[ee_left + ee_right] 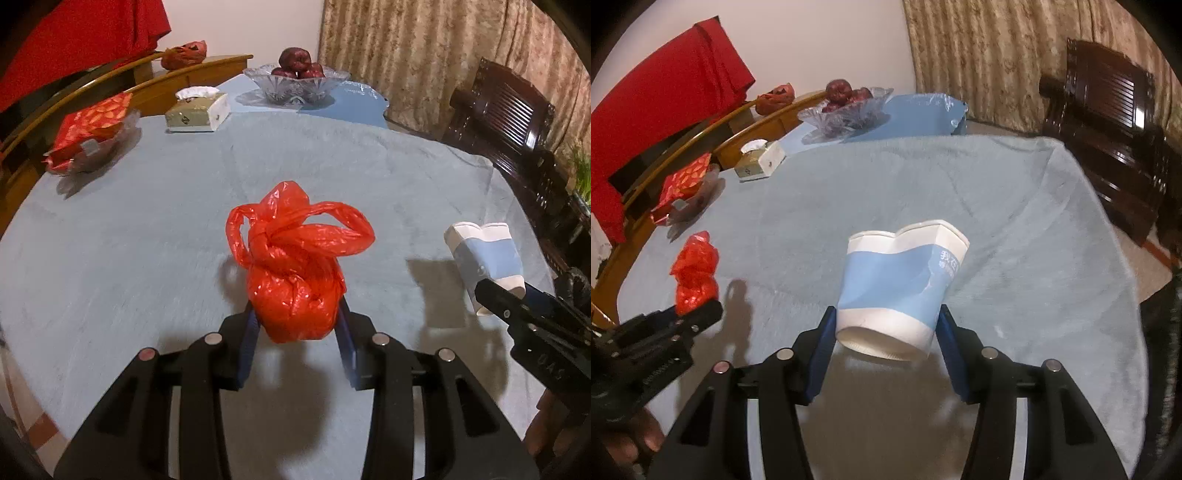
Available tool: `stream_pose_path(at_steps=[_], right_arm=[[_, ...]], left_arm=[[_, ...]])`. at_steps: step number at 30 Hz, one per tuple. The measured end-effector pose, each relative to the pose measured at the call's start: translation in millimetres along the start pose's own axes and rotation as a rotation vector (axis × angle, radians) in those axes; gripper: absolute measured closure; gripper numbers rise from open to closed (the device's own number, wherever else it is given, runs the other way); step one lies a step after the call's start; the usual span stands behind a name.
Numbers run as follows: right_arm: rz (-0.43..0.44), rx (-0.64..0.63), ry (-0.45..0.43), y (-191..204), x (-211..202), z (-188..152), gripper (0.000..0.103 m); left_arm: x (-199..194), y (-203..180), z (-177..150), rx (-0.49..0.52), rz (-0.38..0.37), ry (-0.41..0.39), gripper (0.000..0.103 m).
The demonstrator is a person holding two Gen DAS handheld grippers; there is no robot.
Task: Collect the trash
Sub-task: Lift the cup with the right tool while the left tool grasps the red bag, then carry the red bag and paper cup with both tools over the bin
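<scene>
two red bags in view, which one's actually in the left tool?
The knotted red bag over the blue cloth, clamped by the left tool. The other red bag sits far back on the wooden ledge.

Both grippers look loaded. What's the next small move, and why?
Probably carry both items off the table toward wherever the trash goes; no bin shows in either view. The left gripper is shut on the knotted red bag, and the right gripper squeezes the dented paper cup. Both hang above the blue tablecloth, casting shadows, so neither needs regrasping.
</scene>
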State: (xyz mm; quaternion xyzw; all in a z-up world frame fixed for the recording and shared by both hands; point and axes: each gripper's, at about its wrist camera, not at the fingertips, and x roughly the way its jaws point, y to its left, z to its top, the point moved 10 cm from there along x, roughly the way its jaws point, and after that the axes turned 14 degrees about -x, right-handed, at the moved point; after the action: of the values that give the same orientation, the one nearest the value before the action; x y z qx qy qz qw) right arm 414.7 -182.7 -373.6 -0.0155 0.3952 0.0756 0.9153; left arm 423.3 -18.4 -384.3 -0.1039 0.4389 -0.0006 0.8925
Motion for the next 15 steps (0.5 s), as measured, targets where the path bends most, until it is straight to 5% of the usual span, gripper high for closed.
stream_pose_path(at_steps=[9,15], right_arm=[[-0.072,0.040,-0.041,-48.8,-88.7,-16.0,0.050],[-0.150,0.063,-0.086,-94.9,-160.6,-36.1,0.050]], left_arm=[[-72.3,-52.4,-20.5,0.003,-0.062,-0.008,0.066],[-123.2,-127.4,-49.6,0.091,-0.165,-0.022,0.066]])
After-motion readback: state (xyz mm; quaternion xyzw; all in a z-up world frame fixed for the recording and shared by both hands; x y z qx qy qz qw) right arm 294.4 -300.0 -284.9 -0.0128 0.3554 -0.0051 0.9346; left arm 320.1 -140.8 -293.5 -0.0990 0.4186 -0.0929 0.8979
